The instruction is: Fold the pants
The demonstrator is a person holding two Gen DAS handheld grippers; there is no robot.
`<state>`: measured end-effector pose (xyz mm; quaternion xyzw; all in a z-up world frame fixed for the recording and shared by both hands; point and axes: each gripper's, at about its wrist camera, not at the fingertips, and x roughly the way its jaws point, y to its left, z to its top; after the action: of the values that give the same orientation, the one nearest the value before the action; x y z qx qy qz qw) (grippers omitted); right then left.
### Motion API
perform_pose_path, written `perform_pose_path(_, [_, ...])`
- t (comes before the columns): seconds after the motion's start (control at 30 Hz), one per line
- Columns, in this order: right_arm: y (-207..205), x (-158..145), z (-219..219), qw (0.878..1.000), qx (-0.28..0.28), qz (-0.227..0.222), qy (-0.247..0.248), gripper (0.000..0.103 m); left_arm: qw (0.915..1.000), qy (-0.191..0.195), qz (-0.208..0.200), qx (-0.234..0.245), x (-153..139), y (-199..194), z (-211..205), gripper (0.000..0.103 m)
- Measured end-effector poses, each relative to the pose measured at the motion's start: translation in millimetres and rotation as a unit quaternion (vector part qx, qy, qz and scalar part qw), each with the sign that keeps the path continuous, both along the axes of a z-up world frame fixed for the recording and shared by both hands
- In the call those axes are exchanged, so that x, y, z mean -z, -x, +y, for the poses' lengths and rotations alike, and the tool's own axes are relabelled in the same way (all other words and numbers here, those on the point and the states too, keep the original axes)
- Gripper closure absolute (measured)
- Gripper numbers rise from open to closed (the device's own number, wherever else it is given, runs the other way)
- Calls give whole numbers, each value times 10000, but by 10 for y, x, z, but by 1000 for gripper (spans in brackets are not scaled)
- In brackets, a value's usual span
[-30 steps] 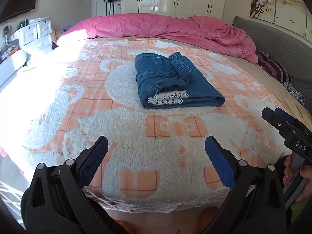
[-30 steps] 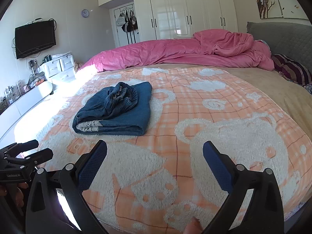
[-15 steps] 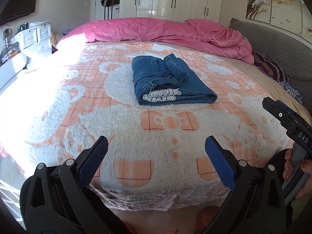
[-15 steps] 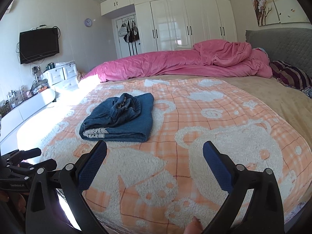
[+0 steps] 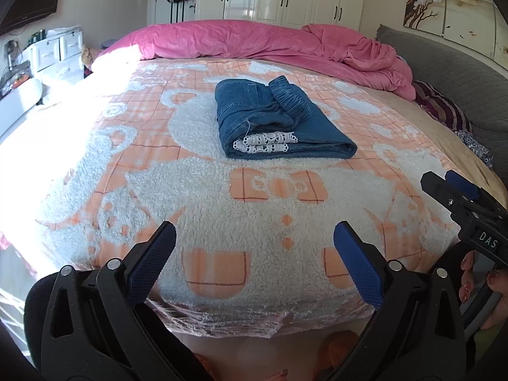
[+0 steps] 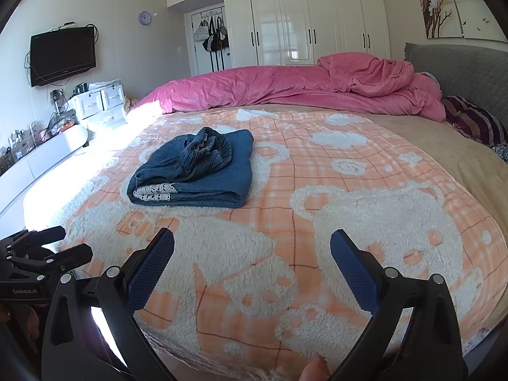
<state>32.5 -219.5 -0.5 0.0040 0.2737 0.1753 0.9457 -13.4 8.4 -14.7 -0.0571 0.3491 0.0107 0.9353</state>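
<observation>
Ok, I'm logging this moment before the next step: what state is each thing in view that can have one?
Pants: folded into a compact stack, lying on the blanket, nothing touching them.
Left hand-held gripper: open, empty, near the bed's edge.
Right hand-held gripper: open, empty, near the bed's edge.
Blanket: spread flat over the bed.
Pink duvet: bunched at the far side.
Wardrobe doors: closed.
TV: off.
</observation>
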Motion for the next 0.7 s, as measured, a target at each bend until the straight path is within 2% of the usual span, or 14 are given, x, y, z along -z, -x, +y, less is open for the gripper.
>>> perform_pose_path(0.33, [-27,92,75,9996,15,210,188,5,9997,56,228,-10,114,-97,34,10])
perform_pose_path(0.7, [-110,170,59,9991,1,408,141,5,9993,80,364,-49,177,-161,36,10])
